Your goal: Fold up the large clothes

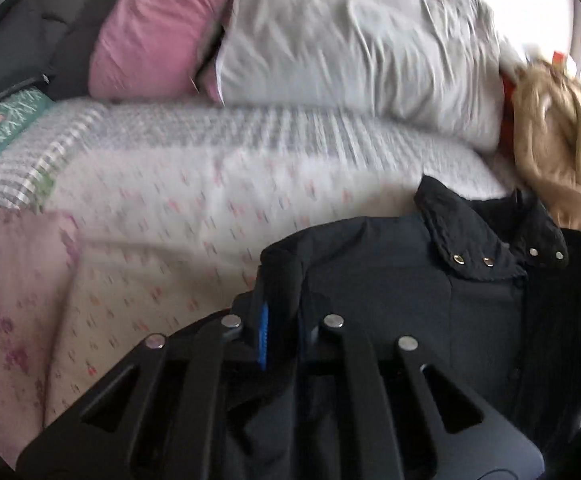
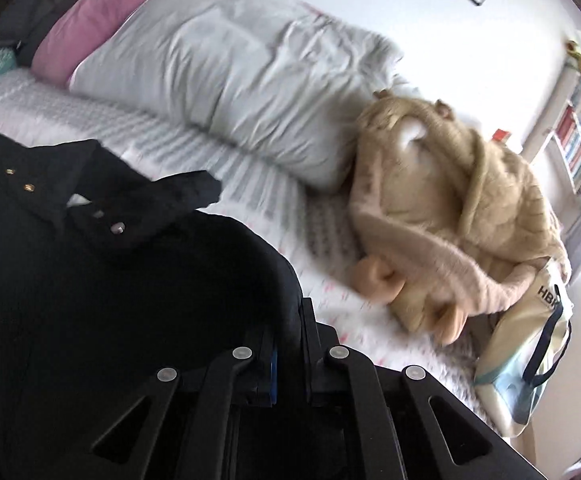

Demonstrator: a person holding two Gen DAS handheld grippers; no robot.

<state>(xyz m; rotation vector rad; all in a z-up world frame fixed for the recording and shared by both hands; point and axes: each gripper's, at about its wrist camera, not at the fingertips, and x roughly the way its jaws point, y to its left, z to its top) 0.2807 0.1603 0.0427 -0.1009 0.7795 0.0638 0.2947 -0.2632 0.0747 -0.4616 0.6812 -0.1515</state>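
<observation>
2 grippers, our left gripper [image 1: 280,320] and right gripper [image 2: 288,332], each pinch a shoulder of the dark snap-collared jacket [image 1: 402,280], held over the quilted bed [image 1: 210,184] near a fuzzy tan garment [image 2: 450,216].

Matt black cloth jacket [image 1: 410,280] with shiny metal snaps [image 1: 458,258], fluffy tan knit [image 2: 470,220], crumpled grey cloth pillow [image 2: 230,80].

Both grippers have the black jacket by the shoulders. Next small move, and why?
Probably lift it clear and spread it flat on the bedspread. Left gripper and right gripper are shut on the black jacket at opposite shoulders, collar up; open bed lies ahead.
</observation>
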